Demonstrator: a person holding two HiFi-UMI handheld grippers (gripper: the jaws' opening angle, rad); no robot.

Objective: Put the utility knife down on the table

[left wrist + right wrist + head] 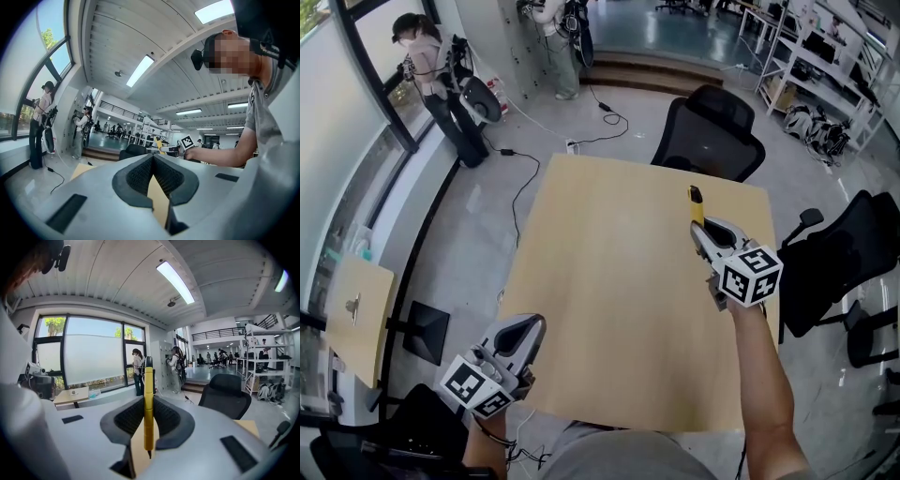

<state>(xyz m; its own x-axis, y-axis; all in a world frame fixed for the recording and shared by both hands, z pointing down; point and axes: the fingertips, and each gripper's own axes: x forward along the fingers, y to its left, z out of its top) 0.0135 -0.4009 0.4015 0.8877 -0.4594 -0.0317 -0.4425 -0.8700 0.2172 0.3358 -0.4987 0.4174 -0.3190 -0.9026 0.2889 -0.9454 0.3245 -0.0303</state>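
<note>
The utility knife (148, 404) is held over the far right part of the wooden table (609, 281). It is clamped edge-on between the padded jaws of the right gripper (705, 232), with its yellow body projecting forward past the jaw tips. The left gripper (523, 333) is seen at the table's near left edge, its jaws closed together on nothing. The knife is judged light, rigid and smooth-sided, so a slip is possible. Hold is best taken on the flat handle sides, as here; the blade end cannot be told.

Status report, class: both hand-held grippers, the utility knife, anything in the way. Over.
Left hand-held gripper shut, empty. Right hand-held gripper shut on utility knife, over the table. Nothing seen in the way.
</note>
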